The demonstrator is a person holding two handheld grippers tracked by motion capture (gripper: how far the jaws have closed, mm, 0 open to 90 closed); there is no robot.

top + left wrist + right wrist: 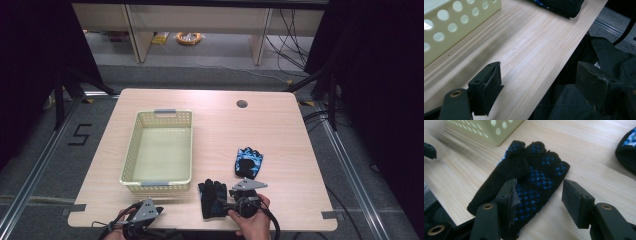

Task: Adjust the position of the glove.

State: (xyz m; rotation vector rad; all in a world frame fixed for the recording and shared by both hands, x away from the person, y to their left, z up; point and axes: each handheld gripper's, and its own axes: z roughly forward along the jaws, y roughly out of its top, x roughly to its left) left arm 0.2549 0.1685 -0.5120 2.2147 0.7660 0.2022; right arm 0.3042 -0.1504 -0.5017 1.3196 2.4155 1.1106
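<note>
**Right gripper lines up on the near glove, jaws wide**

Right gripper point(537, 197) sits low over the table's near edge, jaws spread wide, one over the cuff end of the near glove point(524, 185) and the other out past its side over bare wood. Nothing is held. The glove lies flat, palm up, black with blue star-shaped grip dots, its short fingers pointing away toward the basket point(486, 130). From the high view, the right gripper point(235, 204) is just beside that glove point(212, 198), held in the person's right hand point(252, 222).

Over on the other side, the left gripper point(539, 85) waits at the table's front edge, jaws also wide apart and empty, one above the wood, the other hanging off past the edge over dark clothing. It's well apart from the glove.

Farther out, the second glove point(248, 162), blue and black, lies near the middle of the table point(280, 130), and the pale yellow basket point(131, 150) stands empty to the left.

Now the risks, as I judge it. The glove is thin and flat against the wood, so a close from this height could skim over the fabric and catch nothing. Pinch only the top layer at the cuff and it may droop and slip on the lift. And it lies near the table's edge, so a nudge could drag it off.
</note>
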